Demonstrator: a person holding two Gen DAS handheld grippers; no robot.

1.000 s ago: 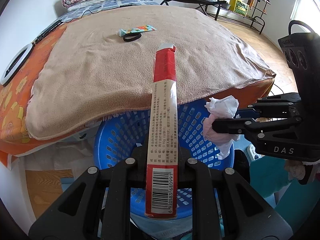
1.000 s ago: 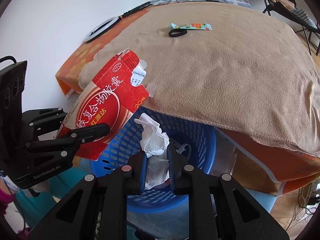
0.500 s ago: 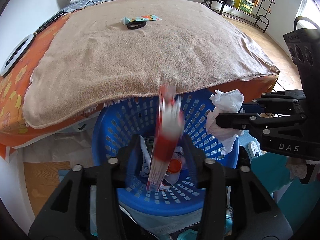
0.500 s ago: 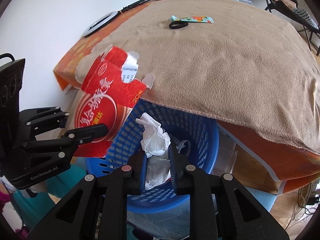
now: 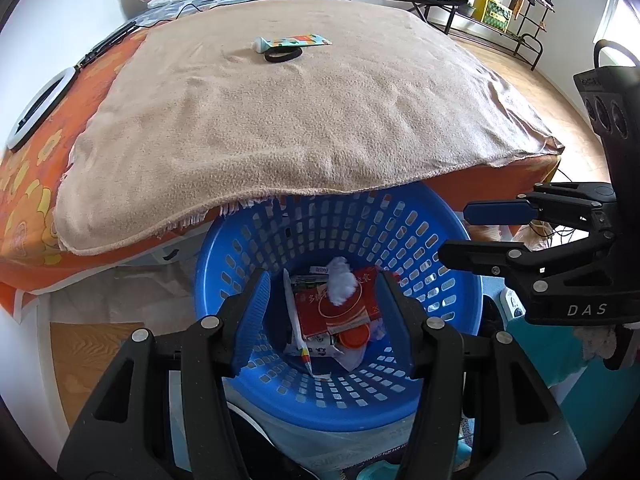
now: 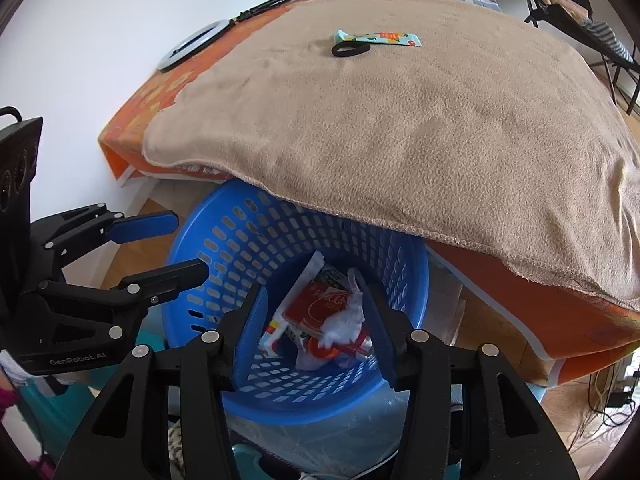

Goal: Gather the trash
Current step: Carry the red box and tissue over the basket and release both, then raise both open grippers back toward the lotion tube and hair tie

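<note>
A blue perforated basket stands on the floor under the bed's edge; it also shows in the right wrist view. Inside lie a red box, a white tissue and other scraps. In the right wrist view the red box and tissue lie at the bottom. My left gripper is open and empty above the basket. My right gripper is open and empty above it too. Each shows in the other's view, right gripper, left gripper.
A tan blanket covers the bed. On it far back lie a colourful tube and a black hair band. A white ring light lies at the bed's left. A chair and rack stand at back right.
My left gripper opened and the red box fell into the basket. My right gripper opened and the white tissue dropped in after it. Both grippers now hang empty above the basket.
</note>
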